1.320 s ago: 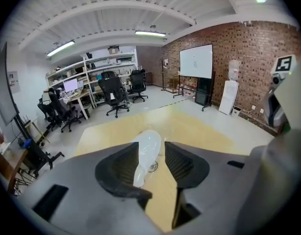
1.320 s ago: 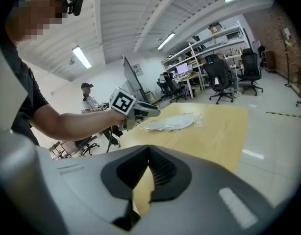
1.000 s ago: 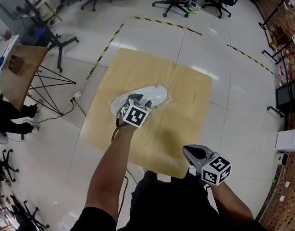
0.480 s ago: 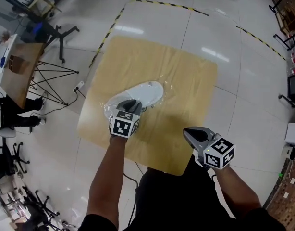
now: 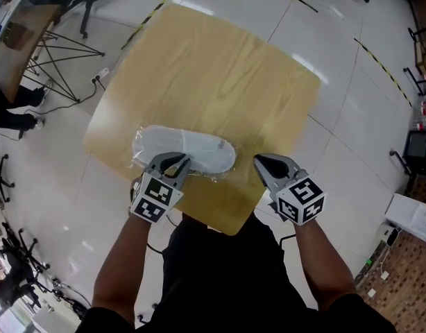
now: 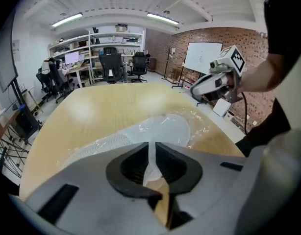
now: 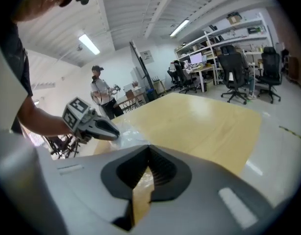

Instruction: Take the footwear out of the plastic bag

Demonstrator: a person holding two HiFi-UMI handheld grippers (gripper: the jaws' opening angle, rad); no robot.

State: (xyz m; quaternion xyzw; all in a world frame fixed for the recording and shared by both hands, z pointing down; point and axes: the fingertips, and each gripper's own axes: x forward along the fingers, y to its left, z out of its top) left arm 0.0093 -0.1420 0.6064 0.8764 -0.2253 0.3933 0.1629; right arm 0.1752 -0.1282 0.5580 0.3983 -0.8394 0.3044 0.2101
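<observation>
Head view | shoe (image 5: 189, 151) inside clear plastic bag (image 5: 139, 157), near-left on table (image 5: 220, 75) | likely light; film thin, slippery: grip loose edge | left hand-held gripper (image 5: 174, 162) jaws just closing, pinching bag's near edge | right hand-held gripper (image 5: 259, 161) pressed together, empty

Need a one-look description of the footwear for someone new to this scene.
Find the square wooden table. Near its edge closest to the person lies the footwear, white and oval, inside a crinkly clear plastic bag. Nothing else lies on the tabletop.
</observation>
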